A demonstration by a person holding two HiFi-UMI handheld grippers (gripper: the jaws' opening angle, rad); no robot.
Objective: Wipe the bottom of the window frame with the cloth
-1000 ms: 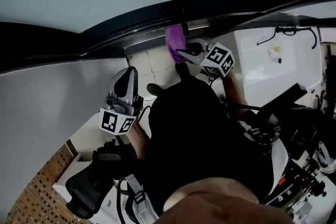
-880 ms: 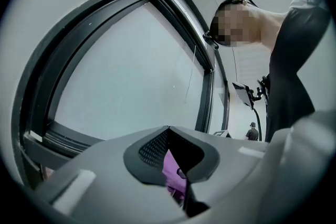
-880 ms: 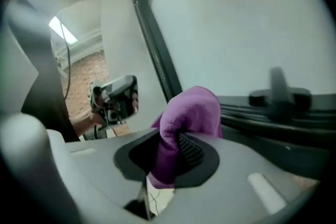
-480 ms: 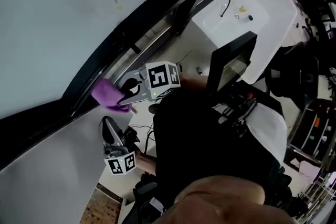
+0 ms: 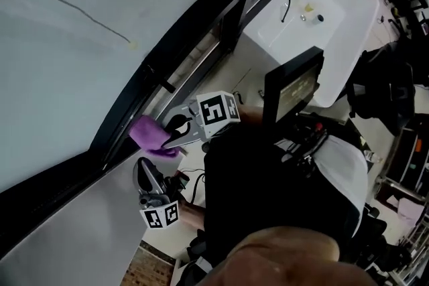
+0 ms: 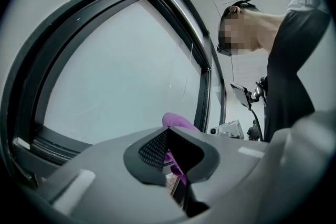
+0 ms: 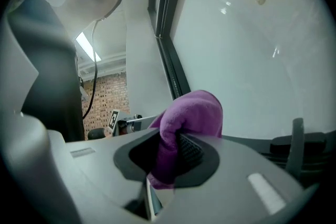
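Note:
A purple cloth [image 5: 149, 133] is bunched against the bottom rail of the dark window frame [image 5: 184, 53]. My right gripper [image 5: 161, 142], with its marker cube [image 5: 220, 110], is shut on the cloth and presses it to the rail. In the right gripper view the cloth [image 7: 194, 113] bulges out of the right gripper [image 7: 176, 150] in front of the glass and frame [image 7: 172, 68]. My left gripper [image 5: 143, 165] hangs just below, pointing up, fingers together with nothing in them. From the left gripper view [image 6: 169, 136] the cloth [image 6: 177, 121] shows beyond it, under the frame [image 6: 50, 141].
A white basin-like top [image 5: 322, 17] with cables lies to the right of the window. A dark screen [image 5: 293, 86] stands near my right arm. The person's dark-clothed body [image 5: 281, 197] fills the lower middle. A brick surface [image 5: 151, 270] shows at the bottom.
The head view has swung hard since a second ago. The right gripper has kept the cloth on the bottom rail and slid it along. The left gripper has stayed just below it.

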